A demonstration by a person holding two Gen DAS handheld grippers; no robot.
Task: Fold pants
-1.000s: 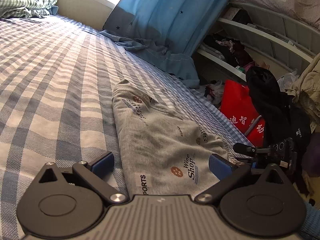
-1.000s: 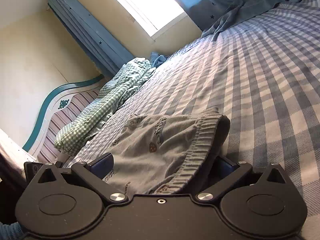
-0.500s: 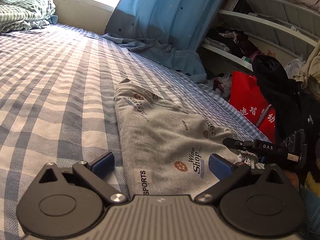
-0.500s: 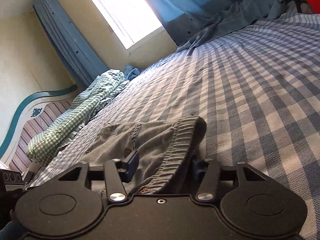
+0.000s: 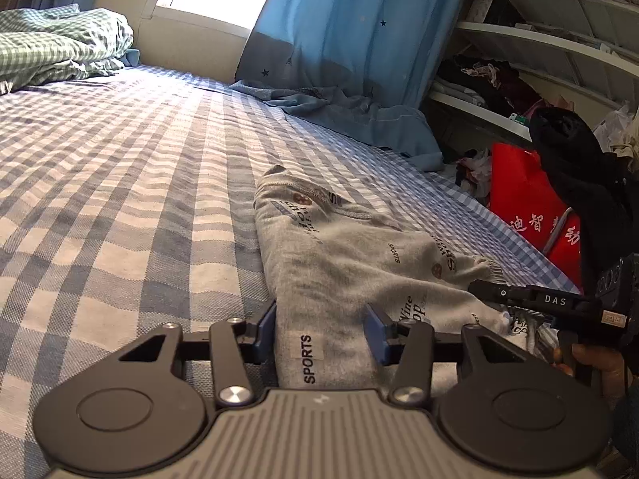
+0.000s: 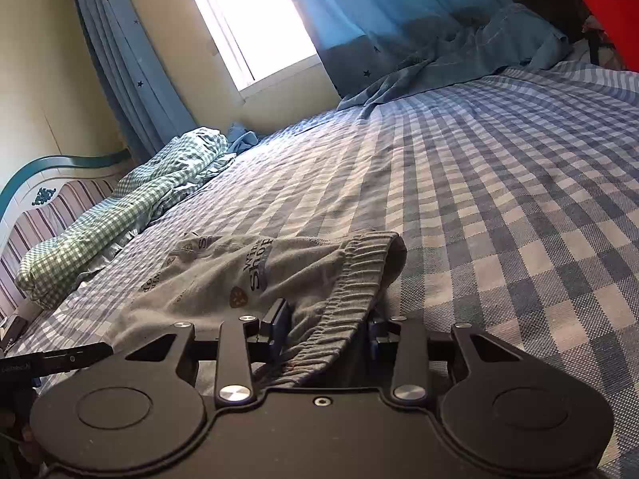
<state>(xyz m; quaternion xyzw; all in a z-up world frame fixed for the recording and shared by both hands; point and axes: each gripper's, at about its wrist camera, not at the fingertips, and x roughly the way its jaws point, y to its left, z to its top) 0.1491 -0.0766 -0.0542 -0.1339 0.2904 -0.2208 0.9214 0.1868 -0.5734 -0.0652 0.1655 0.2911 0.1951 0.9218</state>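
Grey printed pants (image 5: 339,247) lie folded lengthwise on the blue checked bed sheet (image 5: 120,199). My left gripper (image 5: 321,331) straddles the near leg end by the "SPORTS" label. Its jaws are closing, and the cloth between them still lies flat. In the right wrist view the same pants (image 6: 223,279) show their ribbed waistband (image 6: 359,275). My right gripper (image 6: 327,327) is closing on that waistband, which bunches between the pads. A hand (image 5: 595,363) holding the other gripper shows at the right of the left wrist view.
A green checked quilt (image 6: 120,207) is bundled by the striped headboard (image 6: 40,191). A blue star curtain (image 5: 351,40) drapes onto the far edge of the bed. Past the bed's right edge stand a red bag (image 5: 527,199), dark clothes and cluttered white shelves (image 5: 539,40).
Both grippers' jaws have come in from wide open: the right onto the waistband, the left to either side of the leg end. Both views have tipped slightly.
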